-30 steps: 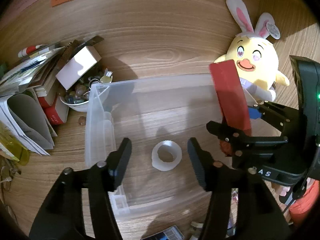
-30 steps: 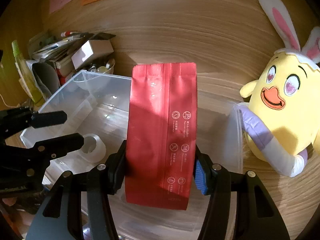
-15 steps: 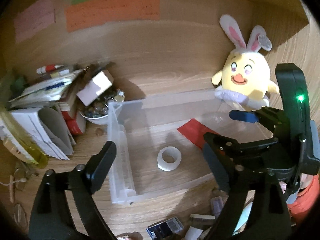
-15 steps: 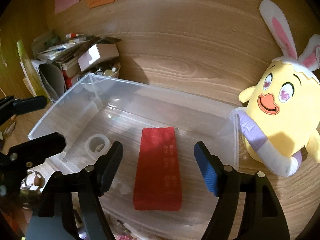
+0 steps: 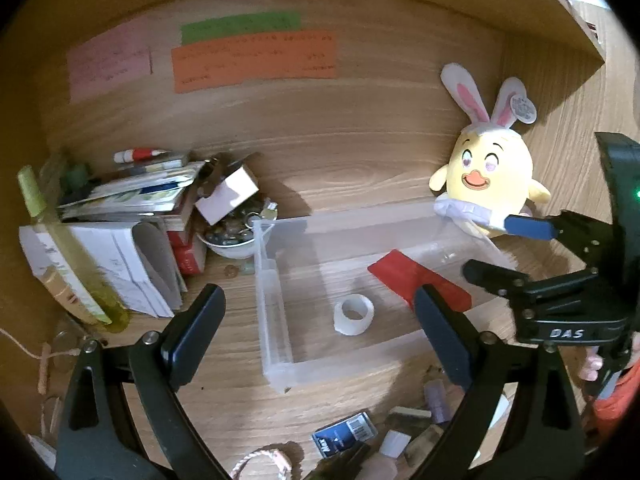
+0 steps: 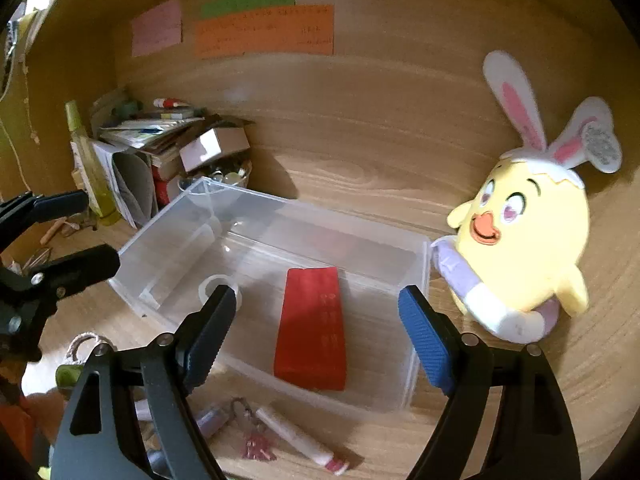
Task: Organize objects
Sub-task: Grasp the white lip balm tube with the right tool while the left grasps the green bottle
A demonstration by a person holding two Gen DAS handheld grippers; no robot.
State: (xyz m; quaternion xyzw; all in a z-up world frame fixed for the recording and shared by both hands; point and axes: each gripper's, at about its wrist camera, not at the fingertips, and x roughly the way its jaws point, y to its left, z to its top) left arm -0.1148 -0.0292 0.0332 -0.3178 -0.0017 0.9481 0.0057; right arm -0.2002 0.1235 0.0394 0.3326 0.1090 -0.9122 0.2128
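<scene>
Your flat red foil pouch point(image 6: 311, 326) lies in the clear plastic bin point(image 6: 416, 360), right half, long axis front to back. Both claws, left gripper point(image 5: 316, 320) and right gripper point(image 6: 312, 336), just opened wide, empty.

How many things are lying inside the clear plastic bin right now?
2. A red packet lies flat toward the bin's plush-toy end, and a white tape roll sits on the floor nearer the other end. Nothing else shows through the clear walls.
</scene>
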